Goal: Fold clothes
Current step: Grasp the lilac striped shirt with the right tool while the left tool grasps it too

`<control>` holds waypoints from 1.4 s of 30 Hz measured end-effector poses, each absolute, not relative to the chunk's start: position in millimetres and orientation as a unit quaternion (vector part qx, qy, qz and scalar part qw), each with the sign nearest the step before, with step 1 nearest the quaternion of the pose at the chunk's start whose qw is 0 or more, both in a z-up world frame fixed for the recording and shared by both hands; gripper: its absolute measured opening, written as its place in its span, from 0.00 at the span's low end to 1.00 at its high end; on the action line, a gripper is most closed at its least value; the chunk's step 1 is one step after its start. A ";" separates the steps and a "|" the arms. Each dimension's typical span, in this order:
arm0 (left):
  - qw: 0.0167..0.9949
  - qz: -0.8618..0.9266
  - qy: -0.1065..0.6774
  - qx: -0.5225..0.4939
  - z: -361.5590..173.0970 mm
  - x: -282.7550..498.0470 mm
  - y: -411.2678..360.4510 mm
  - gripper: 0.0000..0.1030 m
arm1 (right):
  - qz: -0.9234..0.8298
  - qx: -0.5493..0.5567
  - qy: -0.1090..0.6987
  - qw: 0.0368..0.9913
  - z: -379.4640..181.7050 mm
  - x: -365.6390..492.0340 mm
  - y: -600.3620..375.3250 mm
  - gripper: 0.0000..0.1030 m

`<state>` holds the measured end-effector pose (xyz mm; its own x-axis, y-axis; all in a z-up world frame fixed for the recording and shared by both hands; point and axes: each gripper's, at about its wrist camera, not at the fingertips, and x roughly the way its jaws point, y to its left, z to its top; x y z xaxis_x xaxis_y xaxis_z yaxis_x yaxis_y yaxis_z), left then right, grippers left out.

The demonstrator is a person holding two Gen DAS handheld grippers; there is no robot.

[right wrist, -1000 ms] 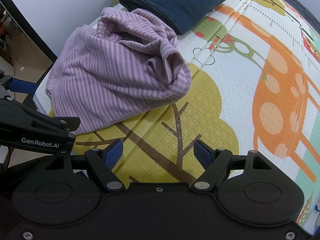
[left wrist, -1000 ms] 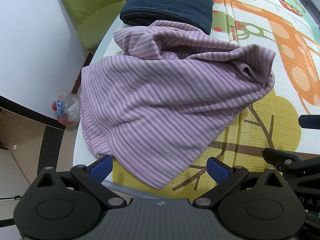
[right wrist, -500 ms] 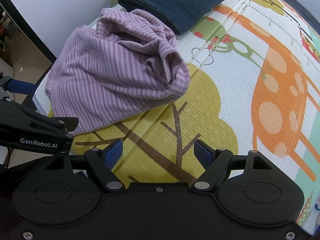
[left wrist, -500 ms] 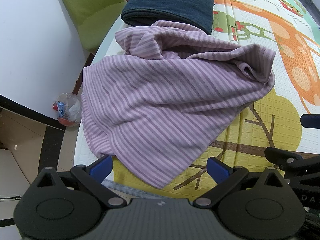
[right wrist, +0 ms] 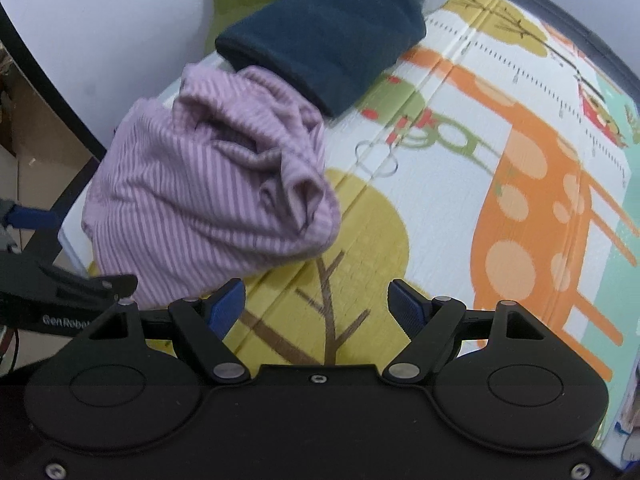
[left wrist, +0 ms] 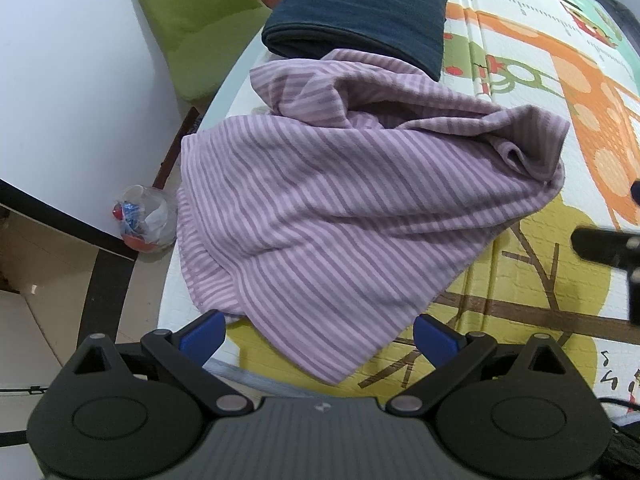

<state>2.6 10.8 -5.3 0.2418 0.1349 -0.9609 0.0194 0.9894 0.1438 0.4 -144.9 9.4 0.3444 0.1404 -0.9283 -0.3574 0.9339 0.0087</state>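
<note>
Left wrist view: the left gripper (left wrist: pixel 318 330) hangs over the near edge of the table (left wrist: pixel 540 280), its blue fingers (left wrist: pixel 202 334) spread wide with nothing between them. Right below lies the lilac striped garment (left wrist: pixel 352 208), crumpled on the giraffe play mat (left wrist: pixel 600 92), one pointed corner reaching toward the gripper, its left side drooping over the table edge. Behind it, touching, sits a folded dark navy garment (left wrist: pixel 360 12). A green chair (left wrist: pixel 192 20) stands beyond, and a plastic bag of rubbish (left wrist: pixel 142 220) is on the floor. This fabric looks light, soft and limp; it should slump wherever it is lifted, so that near corner or a hem looks the sensible hold. Against a second ago, this view is nearly unchanged, though the other gripper's dark edge at right sits higher.

Right wrist view: the right gripper (right wrist: pixel 316 306) is wide open too, empty, above bare mat just right of the striped heap (right wrist: pixel 208 196). The picture is smeared, and compared with half a second back the heap has slid down toward the fingers (right wrist: pixel 406 304) and more of the far mat shows.
</note>
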 end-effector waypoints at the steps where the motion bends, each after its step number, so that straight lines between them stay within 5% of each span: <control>1: 0.786 0.038 0.614 0.063 -5.1 3.5 11.8 0.99 | 0.153 -0.099 0.547 0.817 12.7 3.0 -144.4 0.75; 18: 0.790 0.063 0.610 0.021 -3.0 42.9 47.0 0.99 | 0.174 -0.097 0.500 0.843 43.0 69.2 -108.0 0.79; 42: 0.753 0.042 0.644 -0.126 -44.6 100.8 99.4 0.97 | 0.224 -0.105 0.567 0.786 -39.3 148.9 -4.9 0.86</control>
<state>100.8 99.4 -44.6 0.1658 -0.1001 -0.9811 -0.2256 0.9646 -0.1366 148.9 -4.9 -39.3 0.2568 0.2328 -0.9380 -0.4699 0.8782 0.0892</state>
